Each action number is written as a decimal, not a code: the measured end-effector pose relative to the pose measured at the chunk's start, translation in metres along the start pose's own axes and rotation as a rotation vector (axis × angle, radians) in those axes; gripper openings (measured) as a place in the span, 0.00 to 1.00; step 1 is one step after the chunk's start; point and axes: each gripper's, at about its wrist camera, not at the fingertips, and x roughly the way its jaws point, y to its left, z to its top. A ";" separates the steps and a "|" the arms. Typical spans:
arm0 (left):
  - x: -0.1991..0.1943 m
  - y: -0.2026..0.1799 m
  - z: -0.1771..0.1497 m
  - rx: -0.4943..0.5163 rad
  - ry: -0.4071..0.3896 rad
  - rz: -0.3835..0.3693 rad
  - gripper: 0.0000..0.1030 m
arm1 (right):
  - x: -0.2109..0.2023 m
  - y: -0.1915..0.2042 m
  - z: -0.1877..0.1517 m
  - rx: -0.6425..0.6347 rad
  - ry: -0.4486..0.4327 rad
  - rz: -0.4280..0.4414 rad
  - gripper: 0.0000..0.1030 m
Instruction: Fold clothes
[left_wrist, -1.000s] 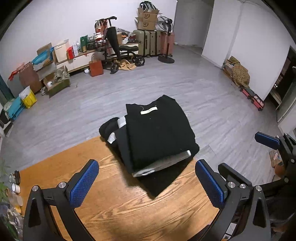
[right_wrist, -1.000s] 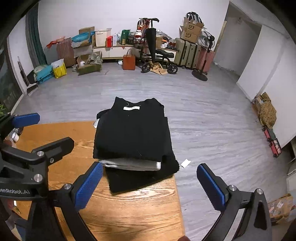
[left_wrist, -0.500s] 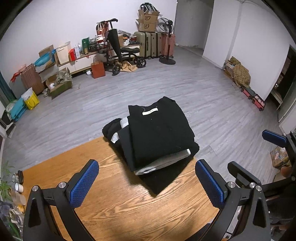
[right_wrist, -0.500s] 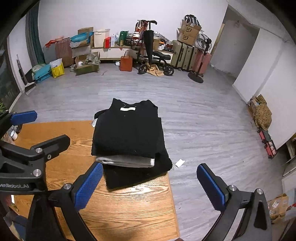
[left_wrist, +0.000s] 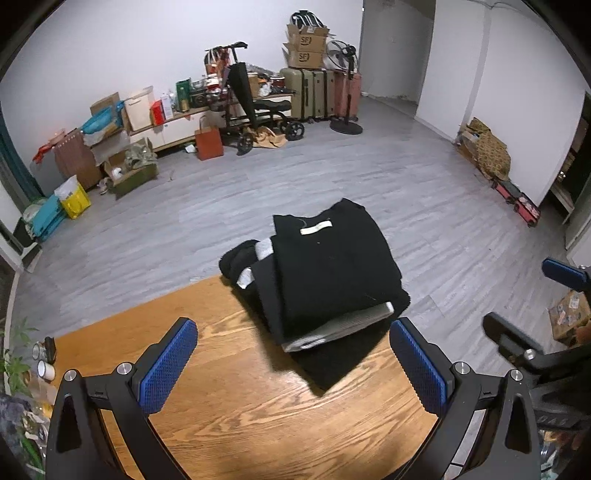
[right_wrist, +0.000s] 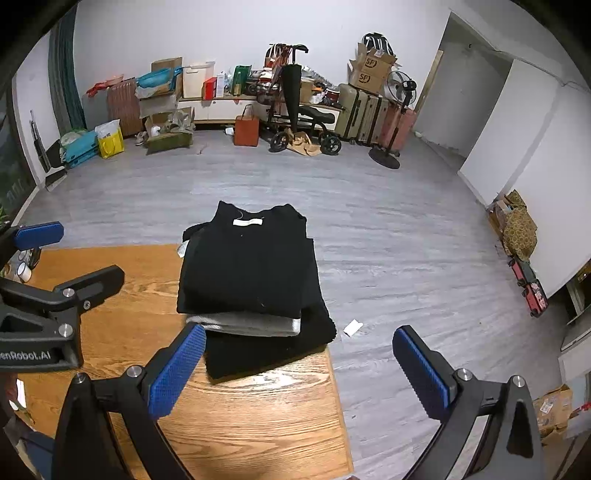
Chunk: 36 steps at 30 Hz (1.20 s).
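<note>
A stack of folded clothes (left_wrist: 328, 273) (right_wrist: 247, 273) rests at the far corner of the wooden table (left_wrist: 236, 406) (right_wrist: 251, 424). Its top piece is a black garment with a white neck label; a grey piece and more black garments lie beneath. My left gripper (left_wrist: 291, 365) is open, held back from the stack with nothing between its blue pads. The right gripper (right_wrist: 299, 369) is open too, just short of the stack's near edge. Each gripper also shows at the side of the other's view: the right gripper (left_wrist: 535, 314), the left gripper (right_wrist: 70, 258).
The table's far and right edges drop to a grey plank floor (right_wrist: 388, 229). Boxes, suitcases (right_wrist: 369, 110), a fan and a wheeled scooter line the far wall. Small cups (left_wrist: 44, 362) and a plant stand by the table's left edge. A paper scrap (right_wrist: 352, 326) lies on the floor.
Both grippers have drawn back and up from the stack, which looks smaller and farther now. The clothes have not moved. Both stay open.
</note>
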 end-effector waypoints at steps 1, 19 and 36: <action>0.000 0.001 0.000 -0.001 0.002 0.004 1.00 | -0.001 -0.001 0.000 0.002 -0.003 -0.003 1.00; 0.001 -0.005 0.001 0.033 0.012 0.004 1.00 | -0.008 -0.012 0.002 0.019 -0.022 -0.024 1.00; 0.004 -0.001 0.002 0.022 0.014 0.023 1.00 | -0.008 -0.009 0.003 0.006 -0.018 -0.026 1.00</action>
